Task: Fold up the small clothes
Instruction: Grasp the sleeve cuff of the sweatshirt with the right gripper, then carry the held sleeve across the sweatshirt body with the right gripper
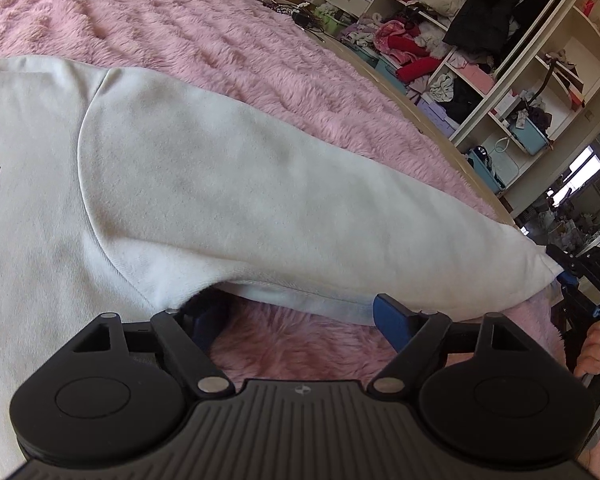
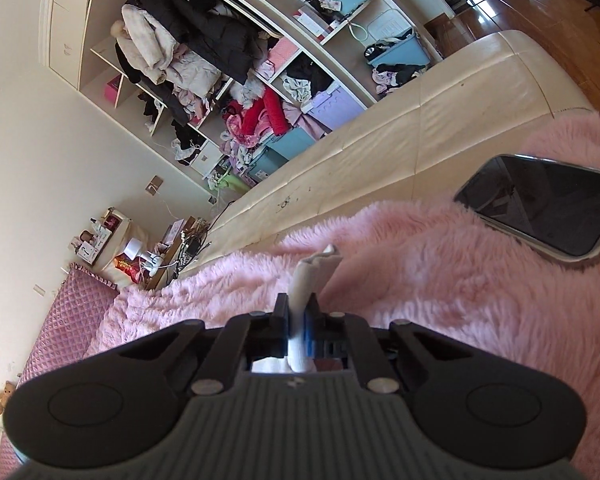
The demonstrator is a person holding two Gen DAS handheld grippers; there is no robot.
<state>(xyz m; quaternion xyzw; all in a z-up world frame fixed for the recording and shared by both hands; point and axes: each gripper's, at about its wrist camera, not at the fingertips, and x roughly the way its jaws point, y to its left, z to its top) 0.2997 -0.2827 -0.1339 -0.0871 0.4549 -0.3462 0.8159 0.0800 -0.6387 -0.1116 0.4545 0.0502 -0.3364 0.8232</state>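
A white sweatshirt (image 1: 60, 200) lies flat on the pink furry blanket (image 1: 228, 24), its sleeve (image 1: 260, 200) stretched out to the right. My left gripper (image 1: 296, 314) is open at the underarm: its left finger sits under the fabric edge and its blue right finger (image 1: 392, 320) stands just below the sleeve's lower hem. At the sleeve's far end my right gripper (image 1: 576, 280) holds the cuff, with a person's hand (image 1: 596, 352) on its handle. In the right wrist view the right gripper (image 2: 298, 312) is shut on the white cuff (image 2: 314, 276), which sticks out past the fingertips.
A dark phone (image 2: 540, 208) lies on the pink blanket (image 2: 440, 280) to the right of the right gripper. The bed's cream padded edge (image 2: 380, 152) runs behind it. Beyond stand open wardrobe shelves (image 2: 260, 80) crammed with clothes and a bedside table (image 2: 120, 240).
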